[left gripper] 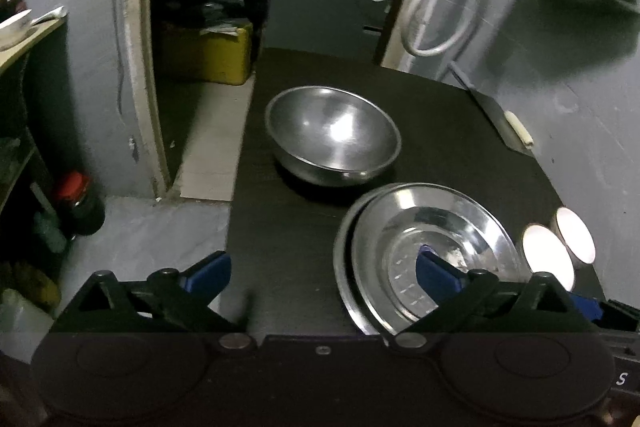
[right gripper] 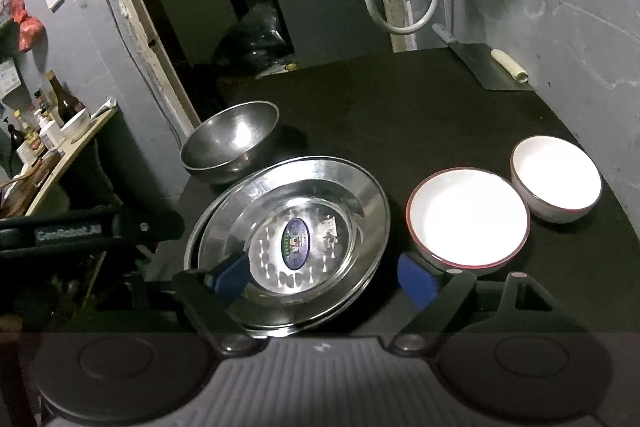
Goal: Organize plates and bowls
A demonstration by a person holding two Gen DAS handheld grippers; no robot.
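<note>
A dark table (right gripper: 400, 115) fills most of the space in front of me, pushed against a grey wall with a doorway behind it. On the table, the biggest item is a pair of stacked steel plates (right gripper: 296, 227), one nested in the other, the top one bearing an oval sticker (right gripper: 295, 243) in its middle. Behind them toward the doorway sits a deep steel mixing bowl (left gripper: 332, 135), upright, apparently with a second one nested beneath it, close to the plates; whether they touch I cannot tell. To the plates' other side stands a white bowl with a red rim (right gripper: 468, 221), and just beyond it a smaller white bowl (right gripper: 556, 179), the two nearly touching. A cleaver (right gripper: 492, 67) with a pale handle lies at the table's far edge by the wall. The right gripper (right gripper: 328, 279) hangs over the near edge of the plates with its blue fingers (right gripper: 416, 283) spread wide, one over the plate and one beside the red-rimmed bowl, pressing on nothing. The left gripper (left gripper: 320, 273) is likewise wide apart, one finger over the plates, the other past the table's edge, holding nothing.
</note>
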